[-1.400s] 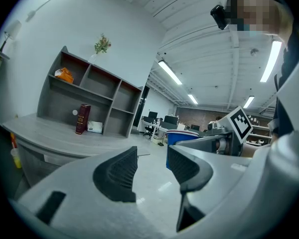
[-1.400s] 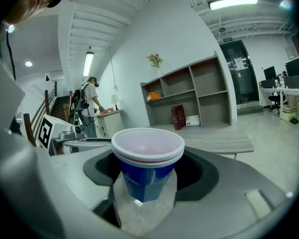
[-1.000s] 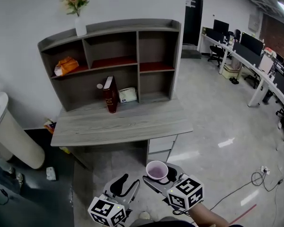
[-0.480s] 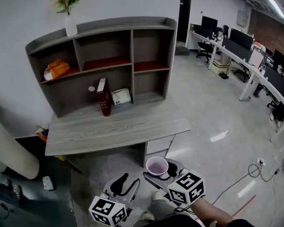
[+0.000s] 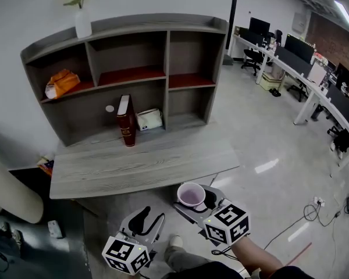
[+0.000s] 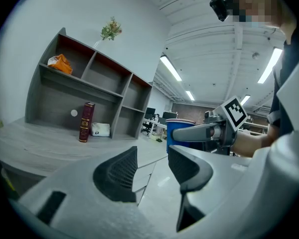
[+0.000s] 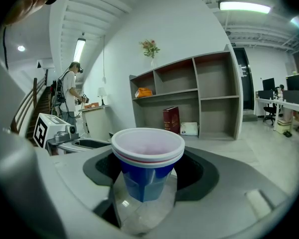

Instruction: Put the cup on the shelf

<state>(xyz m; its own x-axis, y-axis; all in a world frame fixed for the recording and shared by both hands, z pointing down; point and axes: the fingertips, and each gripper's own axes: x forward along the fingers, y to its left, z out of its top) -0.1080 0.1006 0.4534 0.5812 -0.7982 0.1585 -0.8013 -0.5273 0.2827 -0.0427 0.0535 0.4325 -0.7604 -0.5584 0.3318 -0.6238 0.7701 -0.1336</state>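
— Cup (image 5: 191, 194) location?
— Upright, clasped by the right tool (image 5: 193, 205), short of the counter (image 5: 139, 161), well apart from the shelf (image 5: 128, 74).
— Why upright?
— Probably to land rim-up. Left tool (image 6: 149, 166) is unclenched, empty.

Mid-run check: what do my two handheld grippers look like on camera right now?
The left gripper and right gripper are light grey moulded plastic with curved black pads, ribbed on the left one. Each carries a white cube printed with black square markers.
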